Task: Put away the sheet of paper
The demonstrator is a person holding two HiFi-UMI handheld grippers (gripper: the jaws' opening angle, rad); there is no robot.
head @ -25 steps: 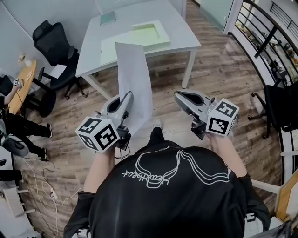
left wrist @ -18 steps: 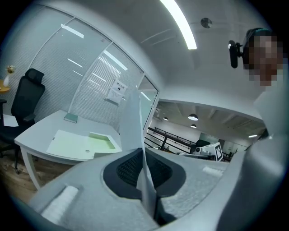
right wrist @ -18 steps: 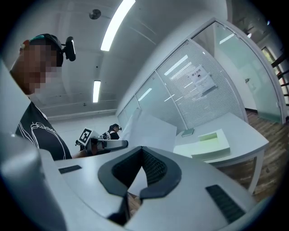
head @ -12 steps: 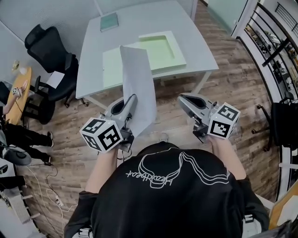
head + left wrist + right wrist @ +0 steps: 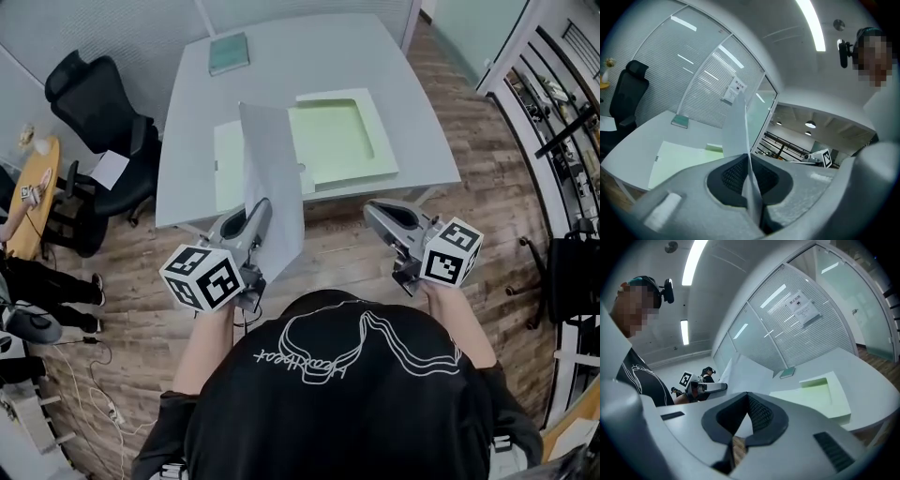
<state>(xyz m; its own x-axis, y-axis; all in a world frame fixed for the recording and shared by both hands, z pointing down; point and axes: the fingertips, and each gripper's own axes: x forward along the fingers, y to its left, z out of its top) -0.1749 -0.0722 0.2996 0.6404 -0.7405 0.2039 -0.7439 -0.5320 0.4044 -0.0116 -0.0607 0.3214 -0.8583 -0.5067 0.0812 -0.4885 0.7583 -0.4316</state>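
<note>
A white sheet of paper point(image 5: 270, 178) stands upright on edge, and my left gripper point(image 5: 260, 206) is shut on its lower edge. In the left gripper view the sheet point(image 5: 738, 123) rises out of the closed pads of the left gripper point(image 5: 749, 161). My right gripper point(image 5: 373, 209) hovers level to the right of it, shut with nothing between its pads, as the right gripper view point(image 5: 746, 397) shows. Both grippers are just short of the near edge of a grey table point(image 5: 309, 56). On the table lie a pale green tray point(image 5: 382, 161) and a flat green sheet point(image 5: 228, 178).
A teal book point(image 5: 230, 52) lies at the table's far side. A black office chair point(image 5: 98, 94) stands left of the table. A seated person point(image 5: 28, 253) and floor cables point(image 5: 94, 375) are at the left. A dark railing point(image 5: 553, 122) runs along the right.
Both grippers have moved forward toward the table with the paper still held upright in the left one. The table now lies closer, right in front of the gripper tips.
</note>
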